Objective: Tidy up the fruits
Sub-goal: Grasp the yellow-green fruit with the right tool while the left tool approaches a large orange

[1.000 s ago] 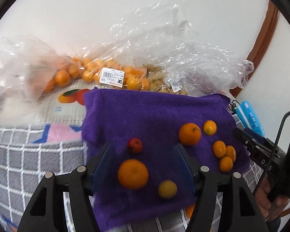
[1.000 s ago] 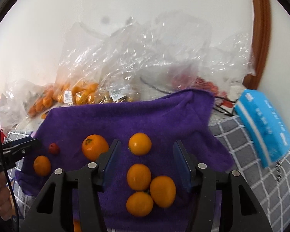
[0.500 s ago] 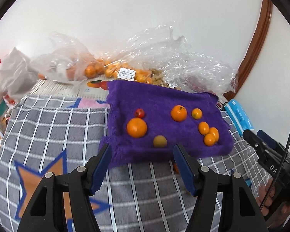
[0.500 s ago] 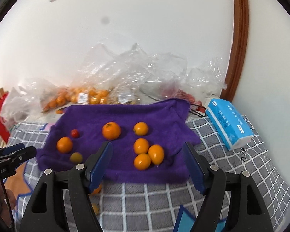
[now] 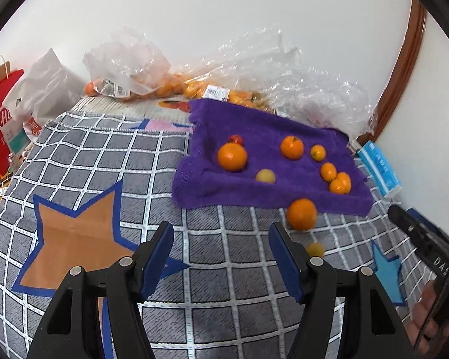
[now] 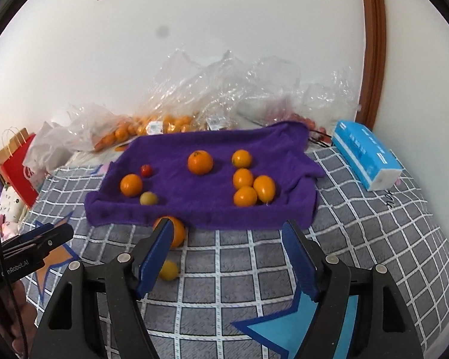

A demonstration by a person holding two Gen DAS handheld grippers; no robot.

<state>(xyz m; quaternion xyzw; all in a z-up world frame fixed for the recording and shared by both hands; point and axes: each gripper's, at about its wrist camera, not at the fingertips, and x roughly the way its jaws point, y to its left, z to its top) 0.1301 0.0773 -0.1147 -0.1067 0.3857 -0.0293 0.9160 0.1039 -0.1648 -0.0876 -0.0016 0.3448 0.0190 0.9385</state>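
Observation:
A purple towel [image 5: 272, 128] [image 6: 194, 206] lies on the grey checked cloth. On it are several oranges, a small red fruit [image 6: 146, 170] and a pale yellow fruit [image 6: 148, 199]. One orange [image 5: 301, 214] [image 6: 178, 232] and a small yellow fruit [image 5: 315, 249] [image 6: 169, 270] lie on the checked cloth in front of the towel. My left gripper [image 5: 221, 239] is open and empty, well short of the towel. My right gripper [image 6: 226, 236] is open and empty, its left finger partly hiding the loose orange.
Clear plastic bags of oranges [image 6: 152, 125] lie along the wall behind the towel. A blue tissue pack [image 6: 366, 157] sits at the right. A red paper bag [image 5: 0, 113] and white bags stand at the left.
Both grippers have pulled back and up from the towel. The loose orange and the yellow fruit on the checked cloth have come into view.

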